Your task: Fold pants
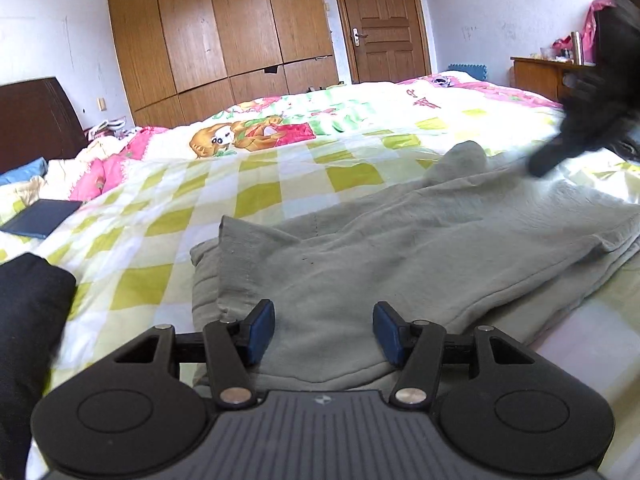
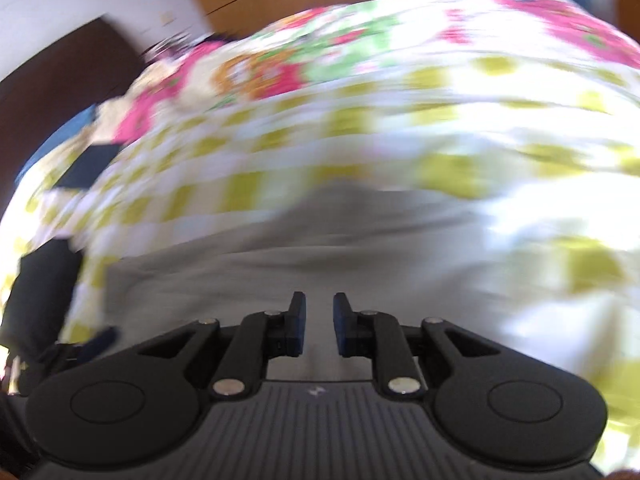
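Grey-green pants [image 1: 400, 248] lie folded in layers on the checked bedspread [image 1: 168, 208]. My left gripper [image 1: 324, 330] is open just above the near edge of the pants, with a blue pad on each side and nothing between them. In the left wrist view the right gripper [image 1: 576, 136] shows as a dark blur above the far right part of the pants. The right wrist view is motion-blurred. In it my right gripper [image 2: 320, 326] hovers over the pants [image 2: 280, 256] with a narrow gap between its pads and nothing held.
A dark flat book or tablet [image 1: 40, 218] lies on the bed at the left. A black cloth item [image 1: 28, 320] sits at the near left. Wardrobe [image 1: 216, 28], door [image 1: 384, 20] and a wooden nightstand [image 1: 540, 74] stand beyond the bed.
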Action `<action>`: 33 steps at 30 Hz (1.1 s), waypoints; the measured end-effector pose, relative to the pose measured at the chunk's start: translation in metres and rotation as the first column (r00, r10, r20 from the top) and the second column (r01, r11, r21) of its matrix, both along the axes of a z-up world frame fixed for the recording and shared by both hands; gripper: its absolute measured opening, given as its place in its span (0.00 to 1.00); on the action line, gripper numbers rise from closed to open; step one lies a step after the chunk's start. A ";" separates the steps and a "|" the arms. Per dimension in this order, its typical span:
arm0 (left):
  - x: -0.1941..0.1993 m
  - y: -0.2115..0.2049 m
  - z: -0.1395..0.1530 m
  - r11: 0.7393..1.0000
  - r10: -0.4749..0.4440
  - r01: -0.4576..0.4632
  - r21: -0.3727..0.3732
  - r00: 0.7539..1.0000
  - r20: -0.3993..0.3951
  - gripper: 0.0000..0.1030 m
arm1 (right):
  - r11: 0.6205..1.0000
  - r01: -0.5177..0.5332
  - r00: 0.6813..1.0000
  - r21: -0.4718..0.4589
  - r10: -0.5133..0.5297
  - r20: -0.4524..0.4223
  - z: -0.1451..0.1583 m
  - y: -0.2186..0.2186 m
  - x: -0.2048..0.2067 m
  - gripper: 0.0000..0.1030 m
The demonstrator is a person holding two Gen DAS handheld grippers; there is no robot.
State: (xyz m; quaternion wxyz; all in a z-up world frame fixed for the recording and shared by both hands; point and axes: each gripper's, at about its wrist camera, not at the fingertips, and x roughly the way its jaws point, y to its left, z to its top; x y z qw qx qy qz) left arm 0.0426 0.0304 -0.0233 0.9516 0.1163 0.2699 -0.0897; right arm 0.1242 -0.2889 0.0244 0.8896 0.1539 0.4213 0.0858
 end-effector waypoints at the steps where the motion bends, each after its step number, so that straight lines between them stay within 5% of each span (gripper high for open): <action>1: 0.000 -0.004 0.002 1.000 0.000 0.000 0.012 1.000 0.004 0.66 | 0.999 0.041 0.999 0.014 -0.040 -0.010 -0.005 -0.021 -0.005 0.21; 4: 0.002 -0.015 0.010 1.000 -0.008 0.008 0.022 1.000 0.000 0.66 | 0.993 0.084 0.996 0.086 -0.083 -0.011 -0.022 -0.057 -0.009 0.22; 10: 0.007 -0.035 0.013 1.000 0.001 -0.002 -0.001 0.995 -0.095 0.66 | 0.963 0.009 0.998 0.270 0.010 -0.068 -0.061 -0.072 0.010 0.26; 15: 0.017 -0.052 0.018 0.997 -0.014 0.022 0.068 0.993 -0.117 0.66 | 0.872 -0.065 0.994 0.486 0.102 -0.051 -0.065 -0.084 0.018 0.28; 19: 0.026 -0.052 0.032 0.999 -0.007 0.013 0.045 0.993 -0.116 0.66 | 0.874 -0.031 0.991 0.485 0.091 -0.100 -0.083 -0.084 0.033 0.24; 23: 0.037 -0.058 0.040 0.997 -0.007 0.014 0.070 0.996 -0.087 0.66 | 0.823 -0.024 0.988 0.568 0.104 -0.110 -0.091 -0.079 0.043 0.26; 26: 0.048 -0.064 0.032 0.998 0.001 0.005 0.068 0.995 -0.100 0.66 | 0.811 -0.019 0.988 0.585 0.106 -0.114 -0.091 -0.080 0.040 0.08; 30: 0.060 -0.081 0.010 0.994 -0.003 0.023 0.109 0.985 -0.172 0.66 | 0.768 0.016 0.996 0.640 0.044 -0.077 -0.081 -0.100 0.023 0.07; 33: 0.053 -0.103 0.004 0.982 -0.039 0.066 0.176 0.988 -0.152 0.64 | 0.774 0.036 0.998 0.632 0.001 -0.058 -0.070 -0.115 0.008 0.07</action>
